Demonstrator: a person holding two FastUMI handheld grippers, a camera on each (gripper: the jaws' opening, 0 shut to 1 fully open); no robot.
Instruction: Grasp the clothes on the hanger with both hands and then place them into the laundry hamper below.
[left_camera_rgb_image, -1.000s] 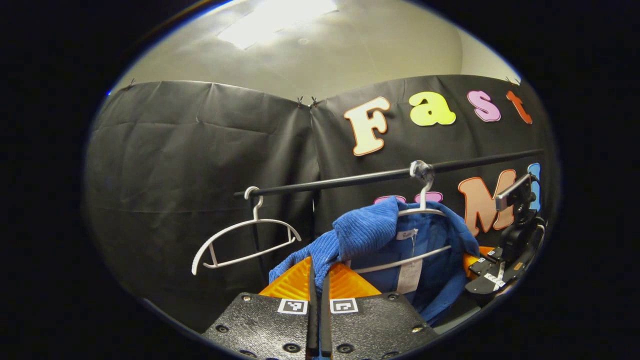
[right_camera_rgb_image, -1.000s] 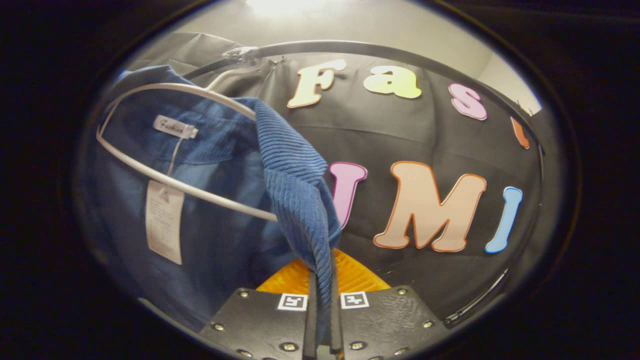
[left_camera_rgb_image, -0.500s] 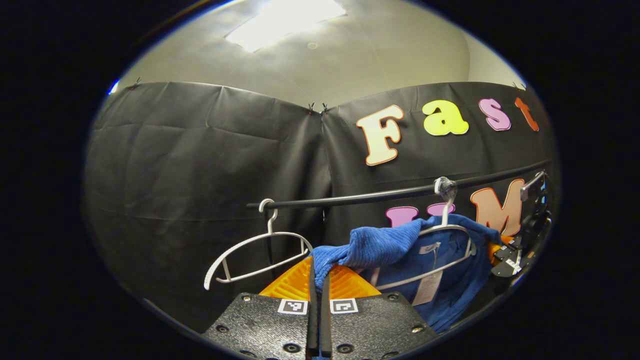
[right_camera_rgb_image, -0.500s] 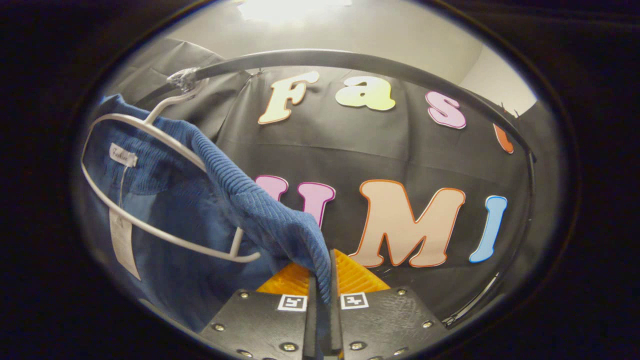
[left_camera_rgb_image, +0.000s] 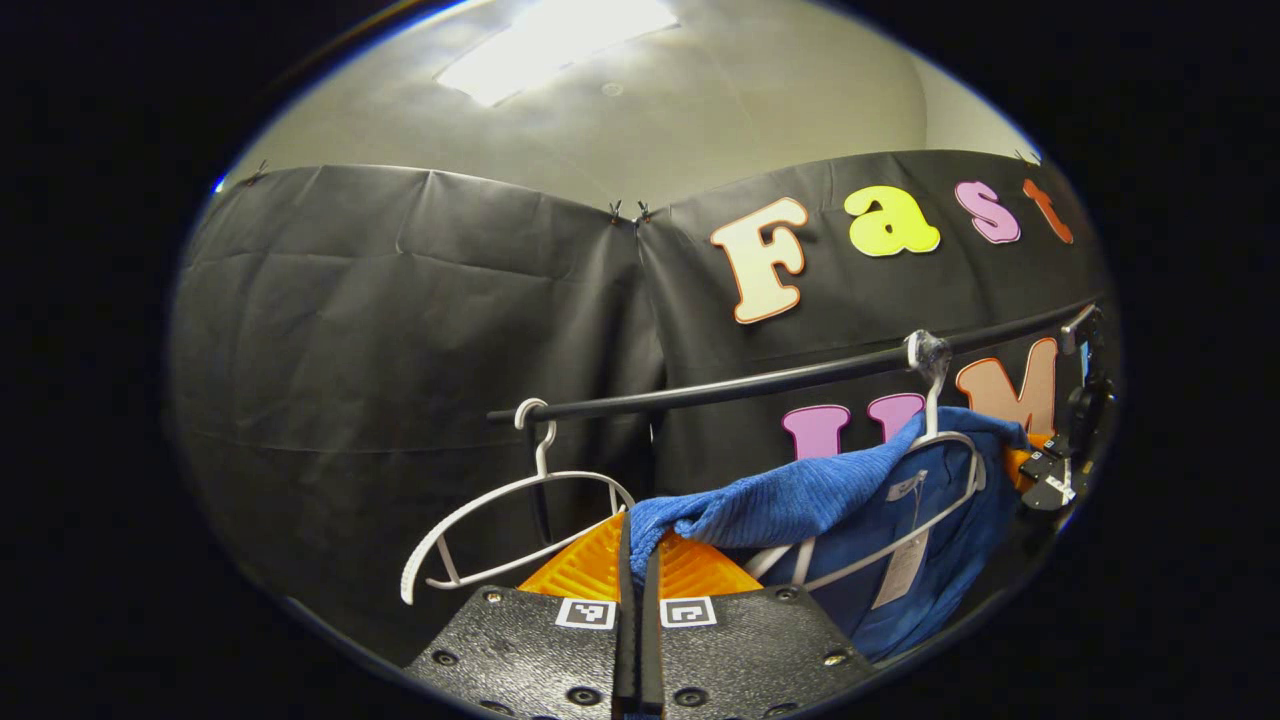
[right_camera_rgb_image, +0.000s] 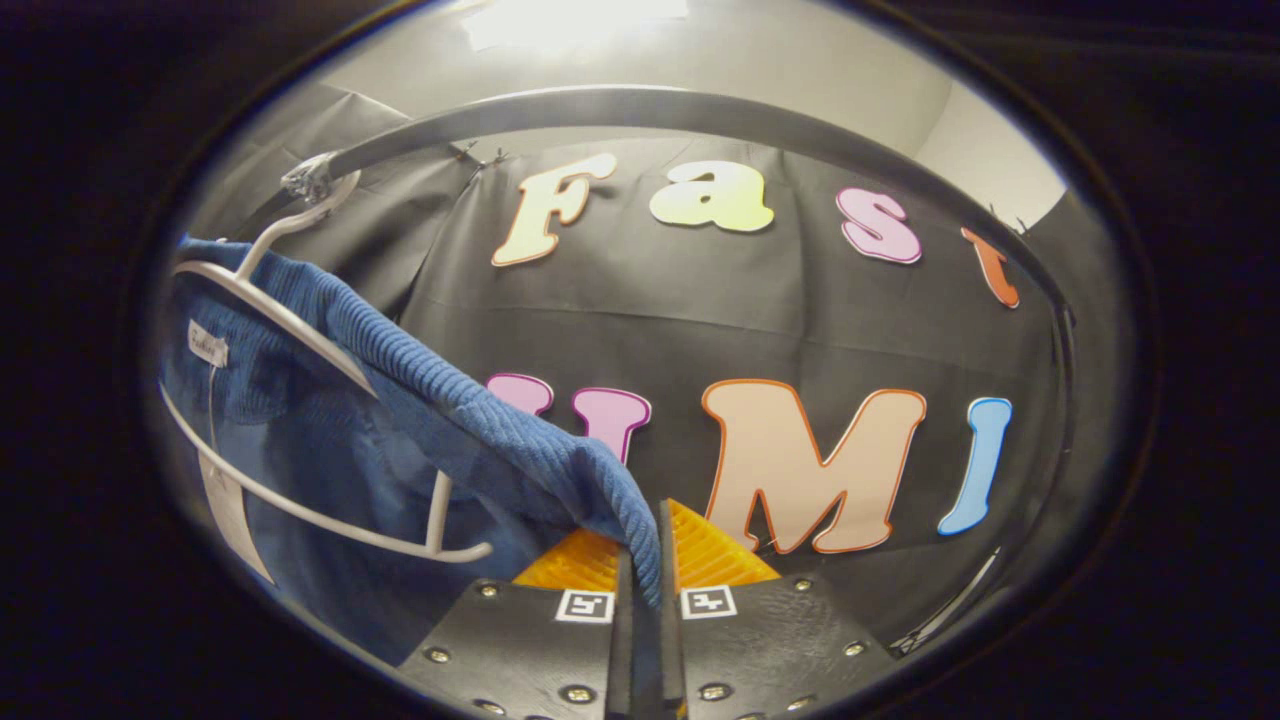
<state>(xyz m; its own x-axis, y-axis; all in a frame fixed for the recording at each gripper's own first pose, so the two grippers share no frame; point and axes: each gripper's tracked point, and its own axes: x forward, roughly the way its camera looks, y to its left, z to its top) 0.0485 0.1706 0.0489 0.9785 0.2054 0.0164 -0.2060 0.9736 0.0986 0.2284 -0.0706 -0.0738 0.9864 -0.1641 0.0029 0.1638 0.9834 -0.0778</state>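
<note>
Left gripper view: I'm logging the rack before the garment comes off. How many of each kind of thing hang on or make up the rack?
White hangers: 2, one bare, one carrying the garment
Blue corduroy garment: 1
Black rail: 1
Total: 4

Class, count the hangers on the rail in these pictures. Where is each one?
2. A bare hanger hangs at the rail's near end. The other hanger hangs farther along, carrying the blue garment. Others may lie out of view.
</note>
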